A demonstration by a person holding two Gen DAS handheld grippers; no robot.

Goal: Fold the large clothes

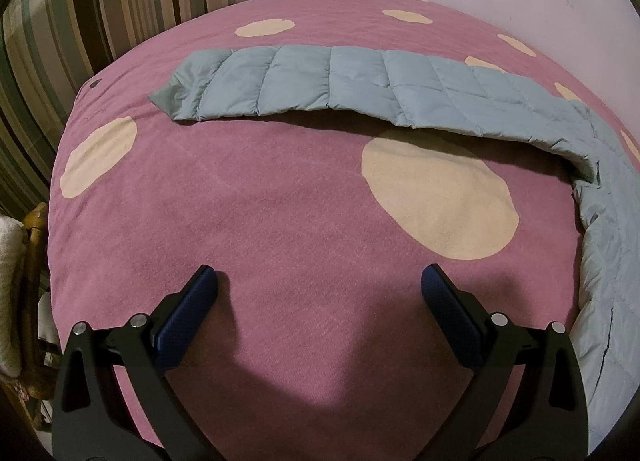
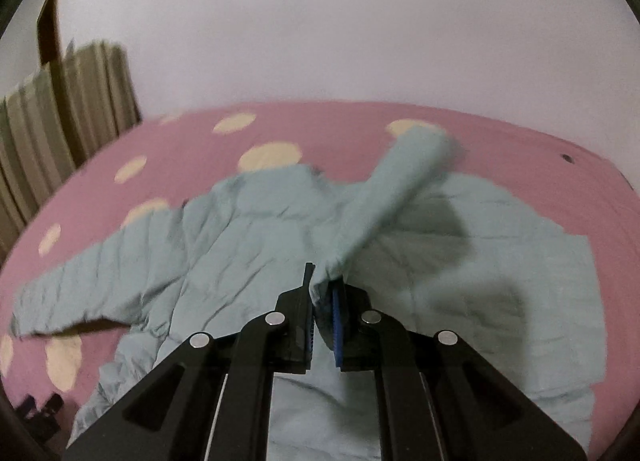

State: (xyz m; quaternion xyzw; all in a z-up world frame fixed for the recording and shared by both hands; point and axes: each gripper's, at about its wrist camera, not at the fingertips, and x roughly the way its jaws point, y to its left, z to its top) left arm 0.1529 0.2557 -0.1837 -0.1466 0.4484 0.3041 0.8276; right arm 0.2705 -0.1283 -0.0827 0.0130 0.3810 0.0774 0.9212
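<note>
My right tongs (image 2: pixel 322 293) are clenched on a sleeve (image 2: pixel 394 189) of the jacket (image 2: pixel 248 245), which lies spread on the bed (image 2: pixel 500 141). My left tongs (image 1: pixel 319 281) hang released over bare blanket (image 1: pixel 248 189), near the other sleeve (image 1: pixel 304 81).

No readable text, no labels, no numbers — none anywhere

Home bedroom: bed with pink spotted blanket (image 1: pixel 280 201), striped curtain (image 1: pixel 100 1).
</note>
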